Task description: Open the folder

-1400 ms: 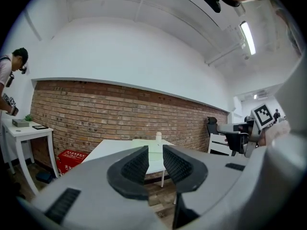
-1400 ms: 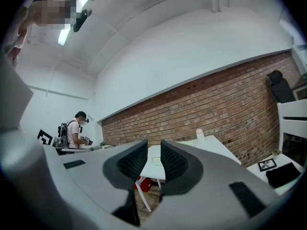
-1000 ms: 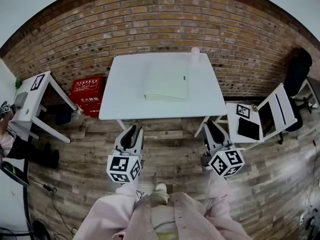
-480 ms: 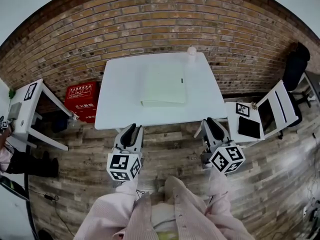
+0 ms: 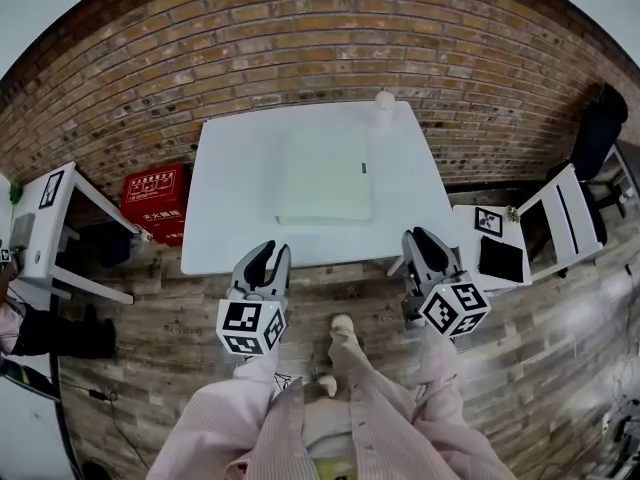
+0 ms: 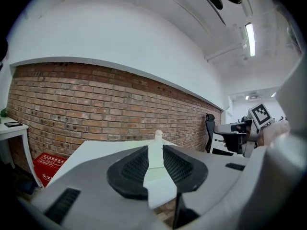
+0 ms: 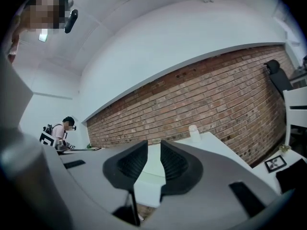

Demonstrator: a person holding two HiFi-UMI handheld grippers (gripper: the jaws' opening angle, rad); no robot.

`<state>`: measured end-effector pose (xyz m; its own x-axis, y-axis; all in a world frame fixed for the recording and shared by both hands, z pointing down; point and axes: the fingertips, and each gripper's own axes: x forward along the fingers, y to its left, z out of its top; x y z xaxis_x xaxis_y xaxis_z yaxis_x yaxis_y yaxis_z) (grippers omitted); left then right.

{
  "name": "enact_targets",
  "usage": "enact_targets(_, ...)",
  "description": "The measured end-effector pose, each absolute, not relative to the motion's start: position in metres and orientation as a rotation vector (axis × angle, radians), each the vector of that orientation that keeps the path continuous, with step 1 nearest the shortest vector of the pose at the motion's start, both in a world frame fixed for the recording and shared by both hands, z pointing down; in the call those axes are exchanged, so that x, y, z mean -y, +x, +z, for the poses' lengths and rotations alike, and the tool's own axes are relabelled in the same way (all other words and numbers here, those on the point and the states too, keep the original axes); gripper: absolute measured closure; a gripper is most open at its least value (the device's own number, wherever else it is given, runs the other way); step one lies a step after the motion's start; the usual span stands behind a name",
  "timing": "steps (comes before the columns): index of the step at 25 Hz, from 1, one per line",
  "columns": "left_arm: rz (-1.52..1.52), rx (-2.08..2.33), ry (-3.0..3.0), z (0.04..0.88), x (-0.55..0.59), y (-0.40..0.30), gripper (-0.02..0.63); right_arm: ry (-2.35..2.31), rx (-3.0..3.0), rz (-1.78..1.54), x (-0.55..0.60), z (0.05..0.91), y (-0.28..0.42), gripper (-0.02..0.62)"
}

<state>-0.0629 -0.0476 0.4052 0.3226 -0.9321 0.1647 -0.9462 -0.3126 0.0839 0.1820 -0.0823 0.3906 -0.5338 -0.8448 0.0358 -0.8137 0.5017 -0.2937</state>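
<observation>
A pale green folder (image 5: 325, 176) lies closed and flat on the white table (image 5: 230, 198), a little right of its middle. My left gripper (image 5: 265, 258) hovers just short of the table's front edge, left of the folder, open with a narrow gap and nothing in it. At the same edge my right gripper (image 5: 420, 240) is off the front right corner, also open and empty. In the left gripper view the folder (image 6: 154, 170) shows far off through the gap of the left gripper (image 6: 154, 152). The right gripper (image 7: 153, 147) frames the folder (image 7: 152, 169) the same way.
A small white bottle (image 5: 385, 99) stands at the table's far edge, against the brick wall. A red box (image 5: 152, 190) and a white side table (image 5: 50, 208) are on the left. A white chair (image 5: 540, 223) holding a dark tablet (image 5: 497, 258) stands at the right.
Both grippers have moved forward to the table's front edge, and the table with the folder has come closer in the head view. A foot has stepped forward below.
</observation>
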Motion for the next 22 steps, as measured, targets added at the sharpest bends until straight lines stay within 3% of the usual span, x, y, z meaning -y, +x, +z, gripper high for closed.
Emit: enact_targets(22,0.387,1.609,2.402,0.457,0.174,-0.016,0.491,-1.273,-2.784,-0.787,0.234,0.457,0.158,0.531)
